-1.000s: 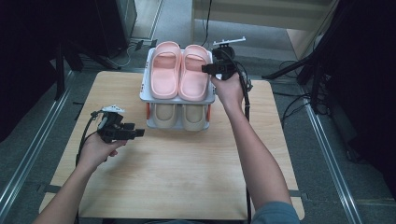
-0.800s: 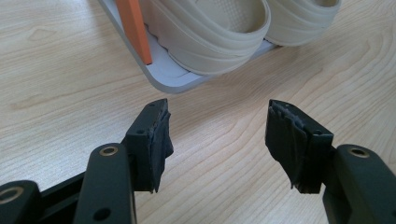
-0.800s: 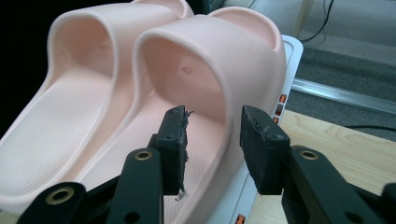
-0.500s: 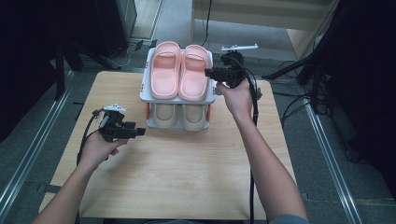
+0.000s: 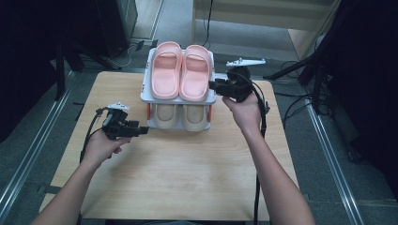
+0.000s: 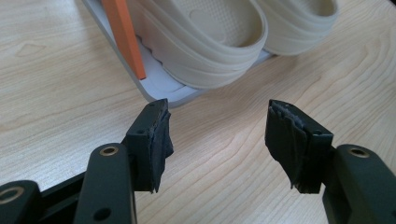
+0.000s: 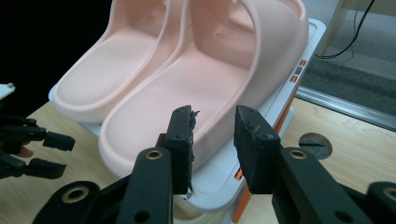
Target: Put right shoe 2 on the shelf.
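Right gripper — jaws just narrowed, nothing between them — sits beside the near pink slipper, whose long axis runs straight ahead; left gripper hangs farther off, open.

From above our side of the table we look forward and down on the whole top. The left claw carries a camera low and close before the beige slippers. The right claw carries one close behind the pink slippers. All three views share the shoe rack.
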Available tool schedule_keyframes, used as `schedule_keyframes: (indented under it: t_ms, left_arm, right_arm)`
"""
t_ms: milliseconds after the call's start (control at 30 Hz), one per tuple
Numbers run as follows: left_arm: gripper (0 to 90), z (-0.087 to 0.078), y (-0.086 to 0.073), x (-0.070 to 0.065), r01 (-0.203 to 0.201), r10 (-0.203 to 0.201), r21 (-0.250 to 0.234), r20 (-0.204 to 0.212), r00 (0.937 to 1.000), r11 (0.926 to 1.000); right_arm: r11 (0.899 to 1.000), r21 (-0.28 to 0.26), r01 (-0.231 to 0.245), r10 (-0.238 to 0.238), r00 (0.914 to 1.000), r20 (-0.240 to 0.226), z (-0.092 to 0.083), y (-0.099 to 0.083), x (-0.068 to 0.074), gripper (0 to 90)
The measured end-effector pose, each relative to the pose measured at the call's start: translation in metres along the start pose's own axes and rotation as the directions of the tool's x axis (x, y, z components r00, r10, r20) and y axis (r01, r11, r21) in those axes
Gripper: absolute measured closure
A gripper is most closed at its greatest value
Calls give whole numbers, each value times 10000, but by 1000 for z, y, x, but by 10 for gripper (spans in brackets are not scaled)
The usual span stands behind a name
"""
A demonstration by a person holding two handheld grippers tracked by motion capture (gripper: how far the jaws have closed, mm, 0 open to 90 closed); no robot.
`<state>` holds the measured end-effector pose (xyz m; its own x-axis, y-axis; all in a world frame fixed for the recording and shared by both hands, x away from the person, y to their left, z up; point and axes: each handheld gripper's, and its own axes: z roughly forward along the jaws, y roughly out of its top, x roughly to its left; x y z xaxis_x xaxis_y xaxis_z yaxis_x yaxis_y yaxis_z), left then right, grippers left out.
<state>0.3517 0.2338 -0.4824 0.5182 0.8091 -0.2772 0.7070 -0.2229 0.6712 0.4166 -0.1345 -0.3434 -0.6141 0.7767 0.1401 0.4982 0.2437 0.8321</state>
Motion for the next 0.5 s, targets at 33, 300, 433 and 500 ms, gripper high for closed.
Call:
schedule_keyframes:
  t_ms: [33, 300, 433, 500]
  left_arm:
    - [405, 0, 1, 0, -1, 1, -33, 18, 10000, 10000]
    - [406, 5, 4, -1, 10, -10, 55, 70, 10000, 10000]
    - [406, 6, 6, -1, -64, 64, 60, 71, 10000, 10000]
    - [406, 8, 7, -2, -131, 130, 116, 89, 9999, 9998]
  right_arm:
    - [10000, -50, 21, -21, 10000, -48, -1, -2, 0, 683]
    - [9998, -151, 116, -119, 9997, -220, -9, -25, -1, 672]
    - [9997, -205, 119, -124, 9996, -256, -12, -38, -2, 661]
    - [9996, -257, 93, -100, 9996, -266, -13, -44, -3, 660]
